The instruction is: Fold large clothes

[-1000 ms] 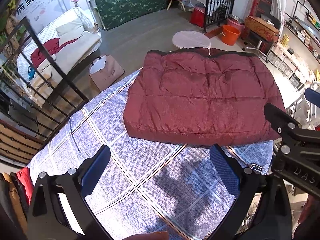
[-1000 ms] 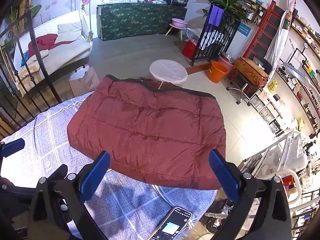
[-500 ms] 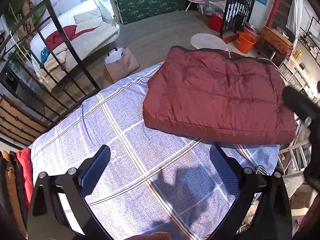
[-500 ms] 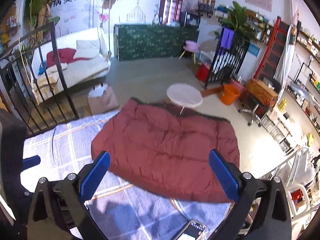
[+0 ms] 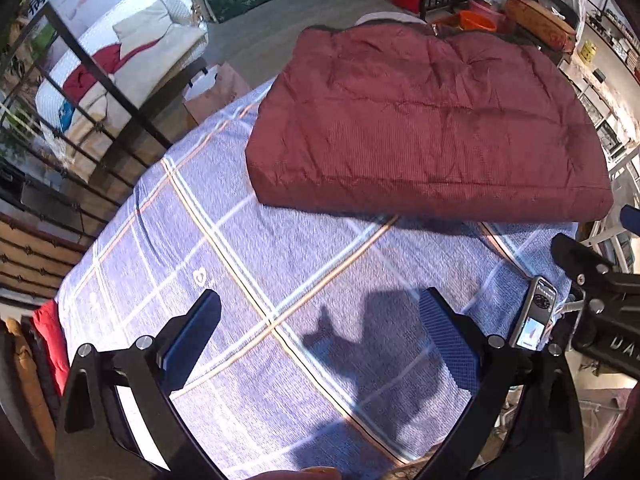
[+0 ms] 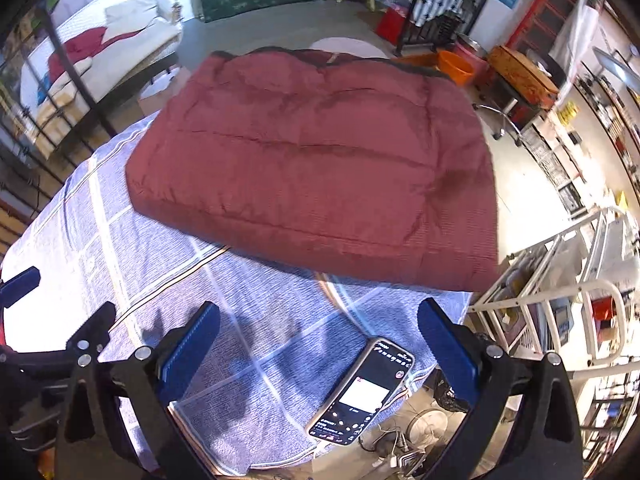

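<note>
1. Maroon quilted down jacket [image 5: 428, 120], folded into a thick slab, filling the upper centre and right of the left wrist view, resting on the blue plaid sheet [image 5: 248, 280]; far edge overhanging the bed.
2. Left gripper [image 5: 320, 336] at the bottom, pads spread wide, empty, over bare sheet.
3. Right gripper [image 6: 320, 336] likewise apart, nothing held, above a smartphone [image 6: 360, 392] lying bottom centre.
4. Probably light, puffy, springy; smooth shell likely slippery.
5. Best taken at the near folded edge [image 6: 280, 236], biting deep through every layer.
</note>
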Demonstrator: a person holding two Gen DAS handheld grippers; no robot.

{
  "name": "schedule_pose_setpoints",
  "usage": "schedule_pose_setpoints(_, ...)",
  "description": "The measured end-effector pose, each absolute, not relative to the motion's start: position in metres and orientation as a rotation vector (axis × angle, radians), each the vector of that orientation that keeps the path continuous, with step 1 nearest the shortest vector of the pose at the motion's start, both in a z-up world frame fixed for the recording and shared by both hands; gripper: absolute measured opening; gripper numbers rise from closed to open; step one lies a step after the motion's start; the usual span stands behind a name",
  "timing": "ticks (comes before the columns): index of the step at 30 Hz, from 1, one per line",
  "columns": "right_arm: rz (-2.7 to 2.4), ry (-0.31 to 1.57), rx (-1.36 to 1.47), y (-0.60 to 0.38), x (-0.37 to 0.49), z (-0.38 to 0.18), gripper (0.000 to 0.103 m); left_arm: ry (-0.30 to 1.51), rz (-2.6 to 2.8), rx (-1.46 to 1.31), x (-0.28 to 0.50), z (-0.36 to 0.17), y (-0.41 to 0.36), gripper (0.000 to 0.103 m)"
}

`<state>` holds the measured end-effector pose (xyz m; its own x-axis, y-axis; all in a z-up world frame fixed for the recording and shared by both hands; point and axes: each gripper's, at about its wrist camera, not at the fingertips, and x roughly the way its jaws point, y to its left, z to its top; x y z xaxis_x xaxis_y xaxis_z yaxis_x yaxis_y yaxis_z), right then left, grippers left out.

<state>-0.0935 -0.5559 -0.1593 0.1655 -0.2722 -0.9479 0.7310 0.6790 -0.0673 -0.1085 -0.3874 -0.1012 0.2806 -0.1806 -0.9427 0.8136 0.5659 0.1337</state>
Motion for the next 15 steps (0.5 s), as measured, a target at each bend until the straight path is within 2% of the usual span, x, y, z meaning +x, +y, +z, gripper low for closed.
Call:
schedule_pose_setpoints(9,-0.818,1.178,0.391,-0.579,-0.088,-0.147,0.097,0.930,-0.793,0.657,-0.105,-0.079,-0.407,0.098)
schedule_pose_setpoints(15,-0.833,1.194,0.388,-0.586,-0.084,-0.155,0.097,0.921,-0.799,0.691,-0.102,-0.086,-0.419,0.098)
